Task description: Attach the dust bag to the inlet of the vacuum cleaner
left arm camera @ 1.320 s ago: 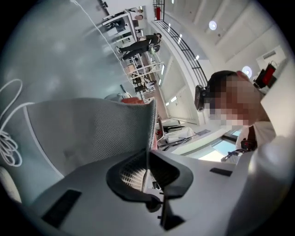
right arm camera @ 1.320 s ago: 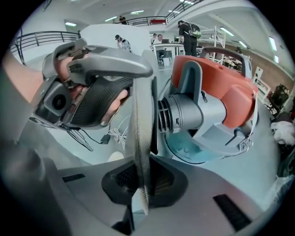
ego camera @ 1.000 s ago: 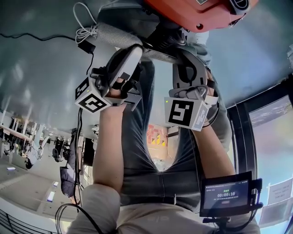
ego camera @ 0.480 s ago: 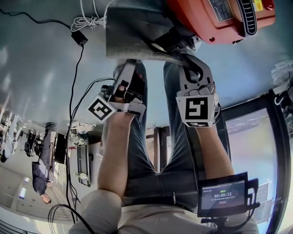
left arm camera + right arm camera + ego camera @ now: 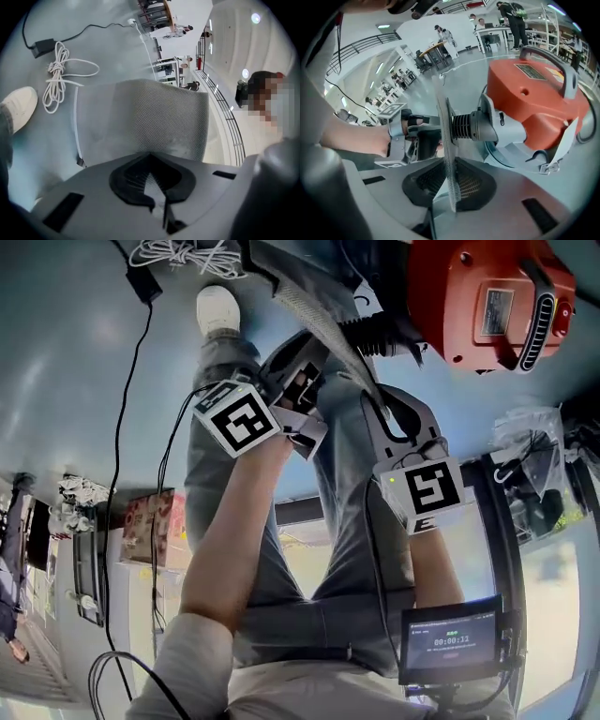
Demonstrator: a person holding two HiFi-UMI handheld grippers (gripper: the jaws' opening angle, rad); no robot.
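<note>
- Head view, vacuum: orange body on the floor at far right. Its black ribbed inlet points left toward the bag.
- Bag: grey mesh sheet seen edge-on, held off the floor between both grippers, just left of the inlet. In the right gripper view its face appears to touch the inlet's mouth. It looks brought up to the inlet but not yet pushed on.
- Handling, as a judgement: the bag should be light and limp, sagging wherever it is unsupported, and the mesh likely gives enough friction against slipping. The rim round its opening probably needs to be kept taut, so holds on the edge at either side of the opening suit better than holds on the loose body.
- Left gripper: its jaws have just been closing. In its own view they are pinched together on the bag's near edge, with the mesh panel rising beyond them.
- Right gripper: its jaws are clamped on the bag's thin edge, directly near the inlet, with the vacuum to its right.
- Cord: white, coiled on the floor at far left, clear of the work.
- Shoe: white, on the floor near the cord.
</note>
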